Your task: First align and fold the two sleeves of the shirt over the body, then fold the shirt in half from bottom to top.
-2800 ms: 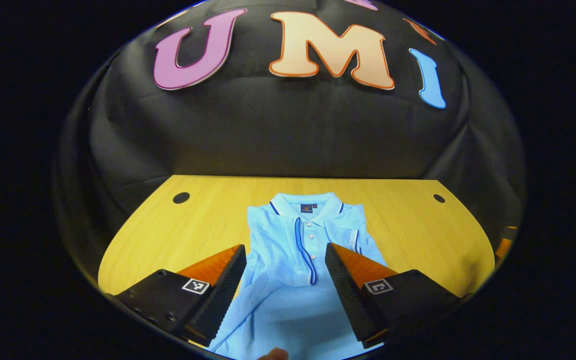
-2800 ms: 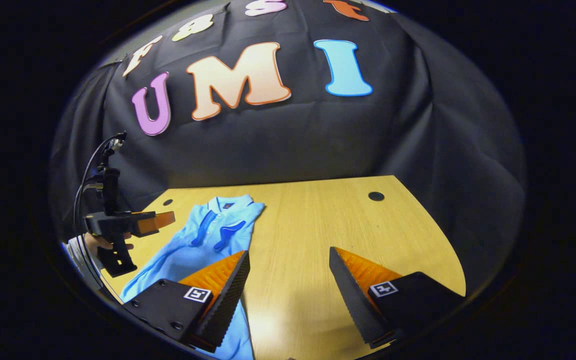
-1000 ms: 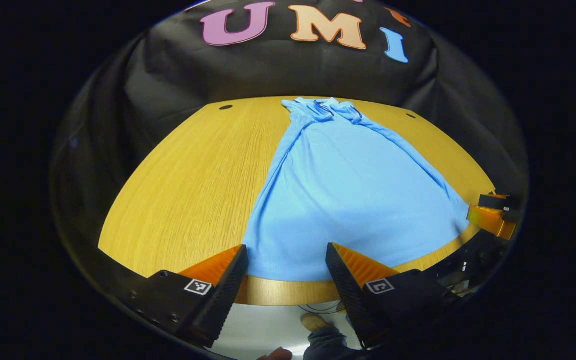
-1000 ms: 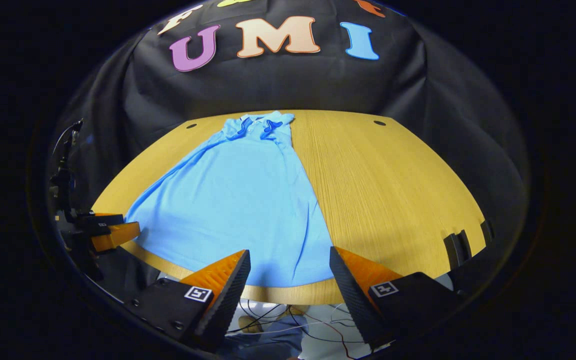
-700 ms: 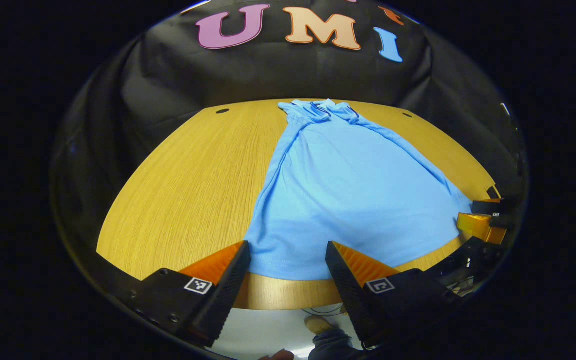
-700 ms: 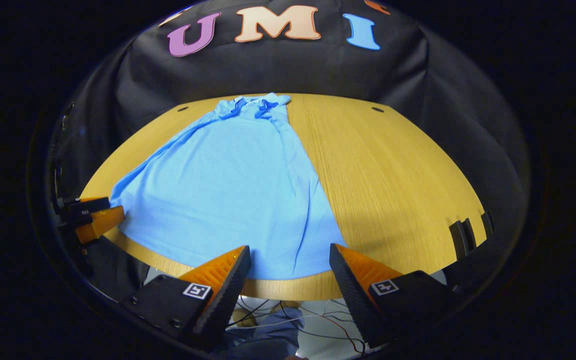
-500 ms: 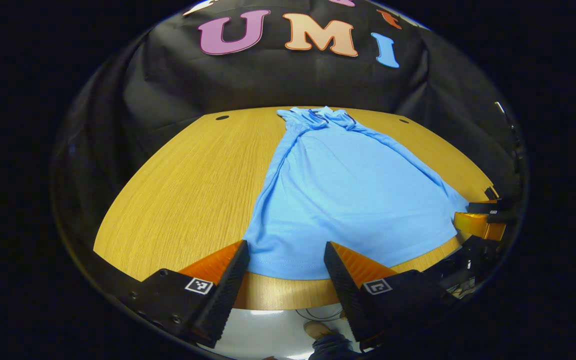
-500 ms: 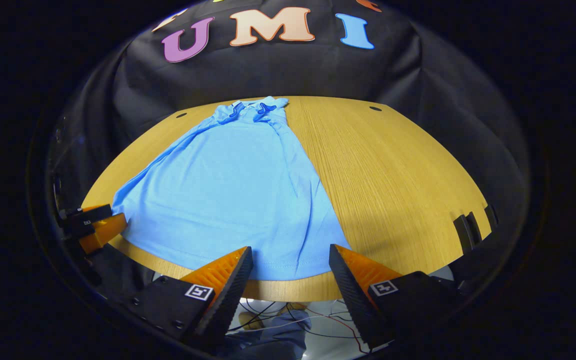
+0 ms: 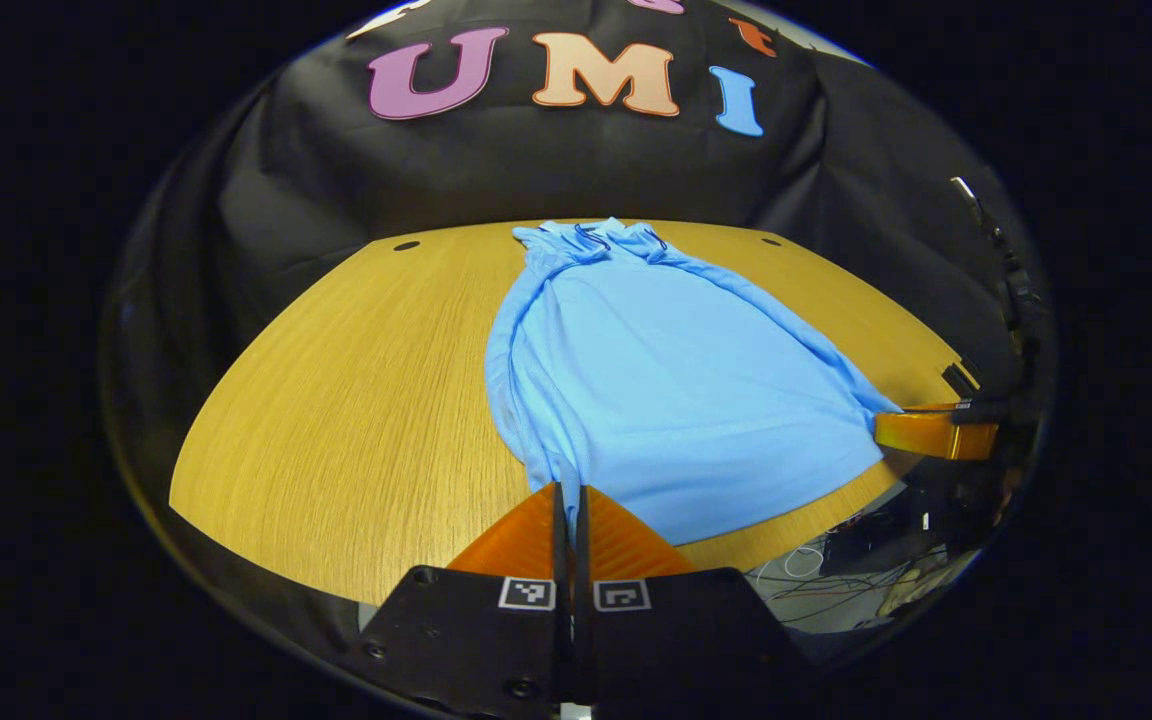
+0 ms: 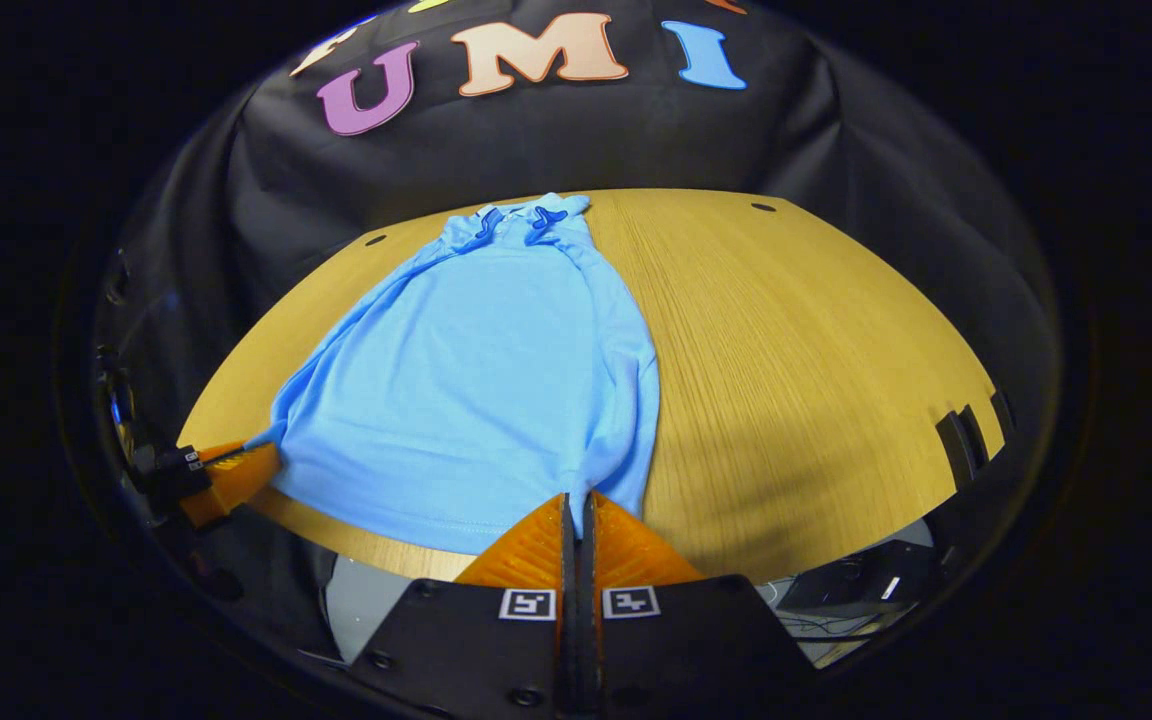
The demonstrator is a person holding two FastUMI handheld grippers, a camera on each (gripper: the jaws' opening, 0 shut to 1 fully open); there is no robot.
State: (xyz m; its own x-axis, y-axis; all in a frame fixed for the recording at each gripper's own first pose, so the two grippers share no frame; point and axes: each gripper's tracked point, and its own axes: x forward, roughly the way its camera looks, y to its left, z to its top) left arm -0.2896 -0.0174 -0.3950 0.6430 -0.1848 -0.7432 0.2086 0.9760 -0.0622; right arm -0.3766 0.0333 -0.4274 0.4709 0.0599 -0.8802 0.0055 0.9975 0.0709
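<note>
A light blue polo shirt (image 9: pixel 666 390) lies lengthwise on the yellow wooden table (image 9: pixel 366 400), collar at the far end, sleeves folded in over the body. My left gripper (image 9: pixel 568 490) is shut on the shirt's bottom hem at its left corner, where the cloth bunches into folds. In the right gripper view the same shirt (image 10: pixel 481 370) runs away from me, and my right gripper (image 10: pixel 577 497) is shut on the hem at the right corner. Each view also shows the other gripper pinching the opposite hem corner: the right gripper (image 9: pixel 911 428) and the left gripper (image 10: pixel 236 470).
The table's near edge (image 10: pixel 386 550) curves just under the hem, with cables and floor below it. Small round holes (image 10: pixel 762 207) sit near the table's far corners. Two dark slots (image 10: pixel 966 435) mark the right edge. Bare wood lies on both sides of the shirt.
Both grippers went from open at the near hem to shut on its two corners. The hem now bunches at each grip and the shirt's sides pull inward.
</note>
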